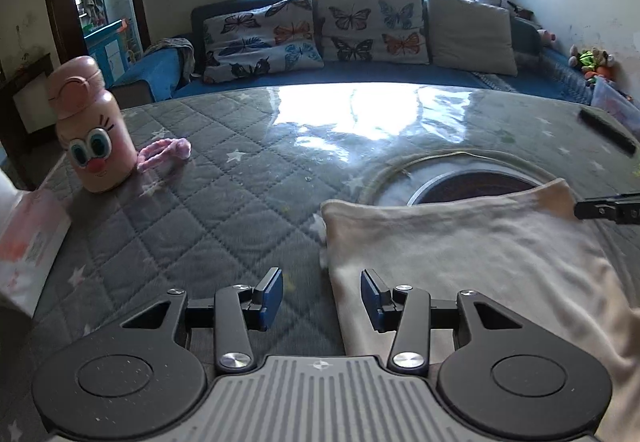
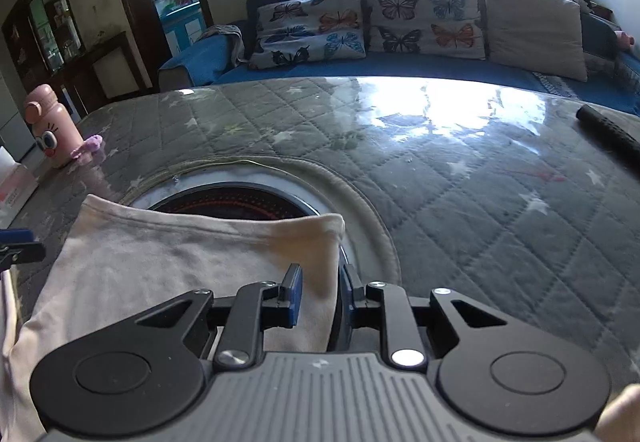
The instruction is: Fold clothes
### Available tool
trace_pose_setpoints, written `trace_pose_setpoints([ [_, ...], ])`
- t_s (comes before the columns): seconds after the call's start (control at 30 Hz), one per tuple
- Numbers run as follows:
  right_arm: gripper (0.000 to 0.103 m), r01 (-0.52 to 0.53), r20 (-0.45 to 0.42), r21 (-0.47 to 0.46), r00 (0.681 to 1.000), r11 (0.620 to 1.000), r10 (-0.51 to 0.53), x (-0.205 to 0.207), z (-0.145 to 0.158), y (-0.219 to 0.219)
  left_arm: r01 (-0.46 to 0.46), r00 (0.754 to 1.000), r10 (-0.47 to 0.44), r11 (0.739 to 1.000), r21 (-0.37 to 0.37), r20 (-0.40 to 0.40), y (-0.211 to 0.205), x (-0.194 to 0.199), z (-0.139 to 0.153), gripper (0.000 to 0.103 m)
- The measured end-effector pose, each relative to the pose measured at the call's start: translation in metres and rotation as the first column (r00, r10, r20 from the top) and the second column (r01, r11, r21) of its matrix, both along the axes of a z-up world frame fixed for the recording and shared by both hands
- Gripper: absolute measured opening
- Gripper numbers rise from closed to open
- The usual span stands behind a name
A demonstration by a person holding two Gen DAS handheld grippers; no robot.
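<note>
A cream-white garment (image 1: 460, 250) lies flat on the grey quilted table cover (image 1: 208, 178), folded with a straight far edge. My left gripper (image 1: 322, 296) is open and empty, straddling the garment's left edge. My right gripper (image 2: 318, 296) is open over the garment's right edge (image 2: 320, 242), with cloth lying between its jaws. The garment also fills the lower left of the right wrist view (image 2: 160, 262). Each gripper's tip shows at the side of the other's view (image 1: 600, 208).
A round stove opening (image 2: 240, 202) sits in the table just beyond the garment. A pink cartoon bottle (image 1: 94, 126) and a pink hair band (image 1: 164, 152) stand far left. A black stick (image 2: 608, 134) lies far right. A sofa with butterfly cushions (image 1: 360, 26) is behind.
</note>
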State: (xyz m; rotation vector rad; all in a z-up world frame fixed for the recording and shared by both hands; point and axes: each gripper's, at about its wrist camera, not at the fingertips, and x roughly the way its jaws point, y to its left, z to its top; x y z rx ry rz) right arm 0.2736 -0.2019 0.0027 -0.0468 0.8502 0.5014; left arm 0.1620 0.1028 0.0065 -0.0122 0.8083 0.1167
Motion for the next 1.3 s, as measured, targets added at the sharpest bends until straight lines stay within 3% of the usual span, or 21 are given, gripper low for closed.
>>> trace_pose_setpoints([
  [0.17, 0.02, 0.006, -0.015, 0.017, 1.0, 1.0, -0.005, 0.013, -0.01, 0.005, -0.024, 1.0, 0.024, 1.0, -0.001, -0.006, 0.002, 0.022, -0.011, 0.039],
  [0.27, 0.018, 0.001, -0.011, 0.019, 1.0, 1.0, -0.001, 0.015, -0.01, 0.007, -0.003, 1.0, 0.003, 1.0, -0.013, -0.011, 0.002, 0.029, -0.015, 0.024],
  [0.33, 0.01, -0.001, -0.002, 0.013, 1.0, 1.0, 0.001, 0.016, -0.008, 0.008, 0.019, 1.0, -0.019, 1.0, -0.01, -0.012, 0.0, 0.032, -0.017, 0.008],
  [0.43, 0.004, -0.003, 0.014, 0.003, 1.0, 1.0, 0.003, 0.017, -0.005, 0.009, 0.038, 0.999, -0.038, 0.999, 0.013, 0.001, -0.004, 0.033, -0.018, 0.002],
  [0.67, 0.004, -0.014, 0.142, 0.003, 0.99, 1.0, 0.013, 0.018, 0.022, 0.012, 0.021, 0.997, -0.026, 0.997, 0.07, 0.076, -0.002, 0.043, -0.006, 0.002],
  [0.93, 0.005, 0.015, 0.136, -0.075, 0.991, 0.997, -0.005, 0.05, -0.003, 0.025, 0.005, 1.0, -0.008, 0.997, 0.083, 0.028, 0.001, 0.068, -0.021, 0.006],
  [1.13, 0.009, -0.024, 0.115, -0.054, 0.993, 0.998, 0.03, 0.037, 0.01, 0.014, 0.042, 0.997, -0.047, 0.996, 0.084, 0.058, -0.004, 0.041, -0.004, 0.008],
  [1.3, 0.011, -0.12, 0.087, -0.05, 0.988, 0.991, 0.124, 0.002, 0.023, 0.009, 0.127, 0.99, -0.131, 0.99, 0.067, 0.058, -0.021, 0.002, 0.009, 0.013],
])
